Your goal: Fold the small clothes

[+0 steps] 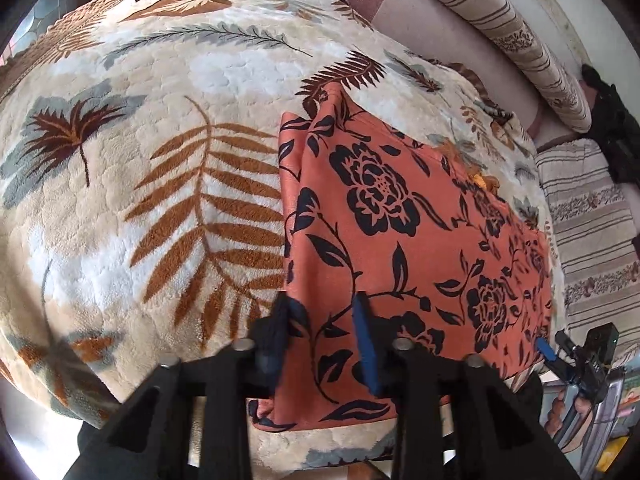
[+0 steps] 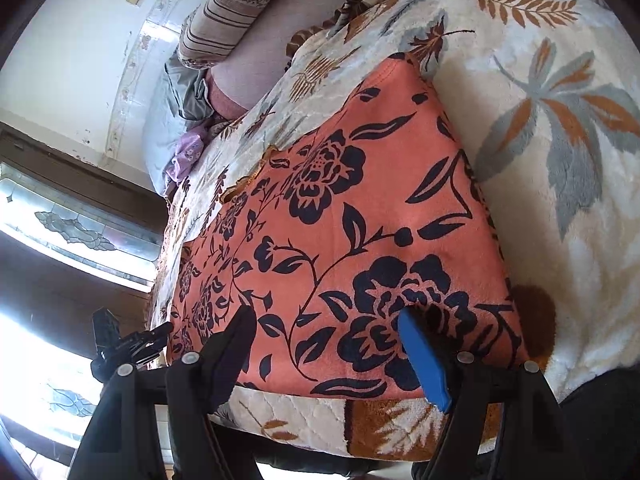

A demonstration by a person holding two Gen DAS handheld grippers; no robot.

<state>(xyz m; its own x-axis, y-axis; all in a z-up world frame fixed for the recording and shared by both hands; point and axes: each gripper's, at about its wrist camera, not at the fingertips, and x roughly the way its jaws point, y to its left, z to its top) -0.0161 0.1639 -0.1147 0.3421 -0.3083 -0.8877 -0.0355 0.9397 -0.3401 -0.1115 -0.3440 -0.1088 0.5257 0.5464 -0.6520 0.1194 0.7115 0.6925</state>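
left hand-held gripper [image 1: 326, 332]: jaws look apart around the near corner of the orange cloth [image 1: 400, 220], grip cannot be told | right hand-held gripper [image 2: 326, 340]: jaws wide, over the cloth's near edge, holding nothing | orange cloth: soft, black flower print, folded flat on the bed | blanket [image 1: 160, 180]: plush cream, leaf pattern

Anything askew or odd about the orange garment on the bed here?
Mostly tidy. The orange floral garment lies flat on the leaf-print blanket, but its far edge shows a small rumpled spot with a yellowish bit peeking out. I cannot tell whether that is trim or damage.
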